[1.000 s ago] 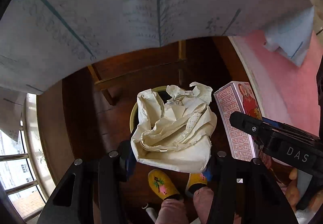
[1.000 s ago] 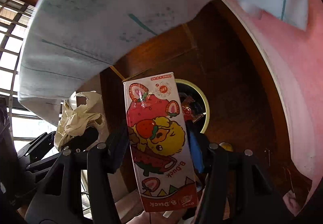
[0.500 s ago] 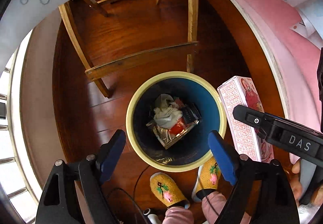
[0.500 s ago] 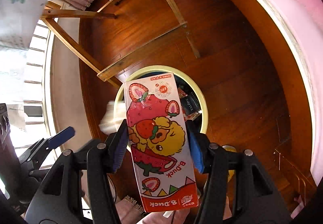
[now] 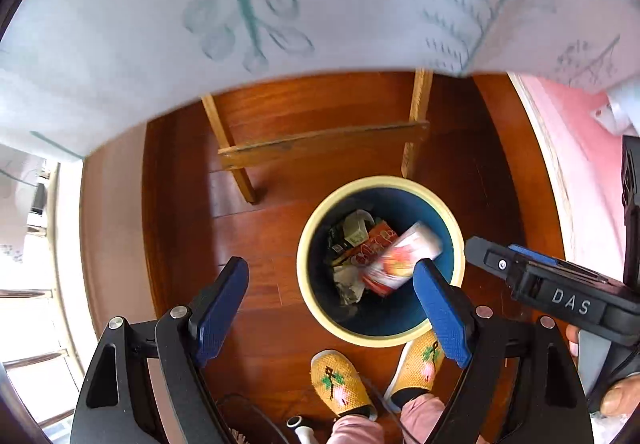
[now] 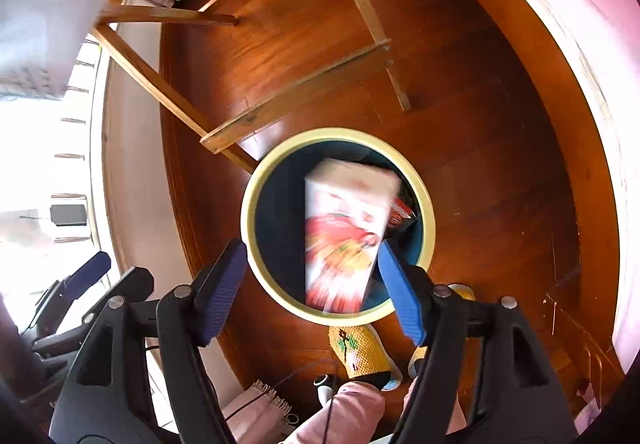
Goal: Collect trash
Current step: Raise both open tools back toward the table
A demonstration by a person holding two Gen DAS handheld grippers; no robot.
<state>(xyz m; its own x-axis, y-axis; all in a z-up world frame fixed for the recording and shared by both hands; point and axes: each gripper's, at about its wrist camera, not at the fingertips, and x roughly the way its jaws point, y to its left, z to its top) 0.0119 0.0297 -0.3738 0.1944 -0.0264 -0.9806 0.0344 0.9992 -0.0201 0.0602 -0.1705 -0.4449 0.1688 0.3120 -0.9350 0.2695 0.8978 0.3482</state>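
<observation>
The right gripper points steeply down over the round waste bin, and its jaws are opening: the blue pads stand apart and neither presses on the strawberry drink carton. The carton is motion-blurred between and just beyond the pads, its far end already inside the bin's cream rim; its right edge lies close beside the right pad, and I cannot tell whether they touch. In the left wrist view the same carton lies tilted on the crumpled wrappers and paper inside the bin.

The left gripper is wide open and empty, hanging above the wooden floor to the left of the bin, with its right pad over the bin's near right rim.

The bin stands on the floor just near of a wooden frame's crossbar and legs. A patterned cloth overhangs the far side. A pink wall curves along the right. Two yellow embroidered slippers stand just near of the bin, the right one touching its rim. Bare floor lies open to the left of the bin and to its right.
</observation>
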